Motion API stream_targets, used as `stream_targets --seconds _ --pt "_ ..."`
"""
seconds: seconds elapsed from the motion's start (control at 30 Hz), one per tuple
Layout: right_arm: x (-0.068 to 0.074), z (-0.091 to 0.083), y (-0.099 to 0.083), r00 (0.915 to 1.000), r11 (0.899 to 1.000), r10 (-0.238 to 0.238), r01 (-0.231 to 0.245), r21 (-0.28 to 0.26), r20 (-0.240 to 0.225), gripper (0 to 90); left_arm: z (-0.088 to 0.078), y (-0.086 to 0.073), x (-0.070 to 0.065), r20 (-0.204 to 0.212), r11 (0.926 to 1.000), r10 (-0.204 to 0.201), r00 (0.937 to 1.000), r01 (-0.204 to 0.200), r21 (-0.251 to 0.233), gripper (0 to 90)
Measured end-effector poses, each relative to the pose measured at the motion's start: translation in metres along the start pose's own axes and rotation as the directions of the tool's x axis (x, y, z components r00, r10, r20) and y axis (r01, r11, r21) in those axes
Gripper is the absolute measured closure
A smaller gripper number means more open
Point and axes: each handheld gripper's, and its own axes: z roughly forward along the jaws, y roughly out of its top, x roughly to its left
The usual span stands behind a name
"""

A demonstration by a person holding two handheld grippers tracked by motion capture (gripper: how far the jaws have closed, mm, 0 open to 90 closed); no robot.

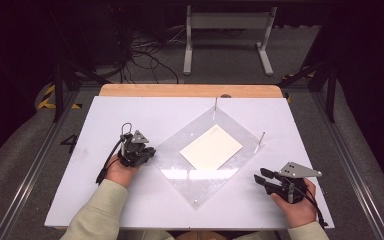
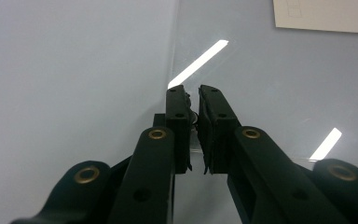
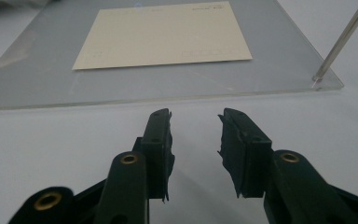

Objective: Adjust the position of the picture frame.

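Observation:
A clear acrylic plate (image 1: 196,181) lies cornerwise on the white table, with a cream card (image 1: 211,146) on its middle. Thin metal pins stand at its far corner (image 1: 215,106) and right corner (image 1: 262,138). My left gripper (image 1: 151,151) is at the plate's left corner. In the left gripper view its jaws (image 2: 194,95) are nearly together over that corner, with a small metal piece, seemingly a pin (image 2: 194,115), pinched between them. My right gripper (image 1: 258,178) rests near the plate's lower right edge. Its jaws (image 3: 196,120) are open and empty, pointing at the plate (image 3: 279,70) and card (image 3: 163,35).
The white tabletop (image 1: 130,110) has a wooden strip (image 1: 190,90) along its far edge. Beyond it are a grey stand (image 1: 227,30) and cables on the floor. Metal rails run along both sides of the table.

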Motion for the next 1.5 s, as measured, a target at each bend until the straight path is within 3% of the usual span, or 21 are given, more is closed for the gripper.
stream_targets --seconds 0.13,0.23,0.27,0.3,0.4,0.5,0.53,0.57,0.7,0.8,0.83,0.87,0.9,0.97,1.03,1.1,1.13,1.2,1.37,1.4,1.5 --pt "-0.002 -0.002 0.000 0.9999 1.000 0.006 -0.006 -0.002 0.008 62.2 -0.003 0.001 -0.015 0.048 0.9983 0.045 0.9978 -0.047 0.036 83.0" --pt "-0.005 -0.004 0.000 0.9997 1.000 0.018 -0.018 -0.007 0.015 62.2 -0.006 0.002 -0.032 0.103 0.9917 0.106 0.9890 -0.112 0.063 83.0" --pt "-0.007 -0.005 -0.001 0.9996 1.000 0.022 -0.022 -0.011 0.018 62.1 -0.007 0.002 -0.039 0.124 0.9864 0.137 0.9828 -0.147 0.073 83.0" --pt "-0.007 -0.005 -0.001 0.9996 1.000 0.022 -0.022 -0.011 0.018 62.1 -0.007 0.002 -0.039 0.124 0.9864 0.137 0.9828 -0.147 0.073 83.0" --pt "-0.016 -0.010 0.001 0.9977 0.998 0.052 -0.050 -0.033 0.044 62.1 -0.008 0.004 -0.061 0.179 0.9732 0.193 0.9647 -0.211 0.090 83.0" --pt "-0.029 -0.014 0.005 0.9928 0.994 0.091 -0.086 -0.066 0.078 62.1 -0.008 0.004 -0.076 0.234 0.9658 0.219 0.9474 -0.244 0.086 83.0" --pt "-0.034 -0.013 0.008 0.9905 0.993 0.105 -0.099 -0.067 0.090 62.1 -0.008 0.004 -0.076 0.234 0.9658 0.219 0.9474 -0.244 0.086 82.9" --pt "-0.039 -0.012 0.010 0.9882 0.992 0.112 -0.105 -0.067 0.105 62.1 -0.008 0.004 -0.081 0.237 0.9605 0.238 0.9420 -0.264 0.087 82.9" --pt "-0.054 -0.003 0.021 0.9811 0.992 0.122 -0.114 -0.060 0.150 61.7 -0.008 0.003 -0.080 0.247 0.9635 0.231 0.9411 -0.256 0.077 82.2" --pt "-0.073 0.016 0.035 0.9676 0.990 0.142 -0.137 -0.040 0.209 58.8 -0.008 0.002 -0.076 0.276 0.9734 0.199 0.9404 -0.222 0.056 79.6" --pt "-0.085 0.030 0.042 0.9576 0.987 0.159 -0.159 -0.019 0.240 57.9 -0.008 0.001 -0.076 0.282 0.9765 0.193 0.9399 -0.212 0.038 78.0" --pt "-0.085 0.030 0.042 0.9576 0.987 0.159 -0.159 -0.019 0.240 57.9 -0.008 0.001 -0.076 0.282 0.9765 0.193 0.9399 -0.212 0.038 78.0" --pt "-0.094 0.042 0.048 0.9485 0.986 0.159 -0.166 0.002 0.274 58.3 -0.009 0.001 -0.075 0.281 0.9744 0.203 0.9379 -0.222 0.036 78.1" --pt "-0.099 0.047 0.051 0.9452 0.987 0.148 -0.160 0.018 0.291 59.3 -0.008 0.000 -0.075 0.283 0.9739 0.205 0.9371 -0.224 0.037 78.6" --pt "-0.107 0.057 0.057 0.9387 0.984 0.150 -0.174 0.050 0.310 64.7 -0.005 -0.001 -0.078 0.268 0.9735 0.211 0.9402 -0.227 0.031 80.3" --pt "-0.115 0.067 0.068 0.9465 0.983 0.118 -0.153 0.097 0.301 79.3 -0.004 -0.001 -0.079 0.257 0.9725 0.220 0.9410 -0.232 0.019 82.8" --pt "-0.114 0.069 0.073 0.9422 0.983 0.086 -0.133 0.128 0.324 82.6 -0.004 -0.001 -0.079 0.252 0.9722 0.223 0.9419 -0.234 0.014 82.9" --pt "-0.114 0.071 0.079 0.9389 0.981 0.057 -0.115 0.155 0.339 83.1 -0.004 -0.002 -0.079 0.256 0.9720 0.223 0.9407 -0.235 0.017 83.1" --pt "-0.113 0.086 0.111 0.9497 0.988 0.013 -0.061 0.145 0.313 84.5 -0.008 -0.005 -0.079 0.279 0.9723 0.214 0.9362 -0.232 0.032 83.5" --pt "-0.110 0.097 0.124 0.9530 0.989 -0.026 -0.020 0.146 0.302 84.5 -0.009 -0.006 -0.080 0.291 0.9720 0.215 0.9324 -0.233 0.030 83.5" --pt "-0.107 0.112 0.140 0.9597 0.988 -0.066 0.026 0.149 0.273 84.5 -0.015 -0.010 -0.081 0.321 0.9699 0.212 0.9232 -0.239 0.047 83.6"
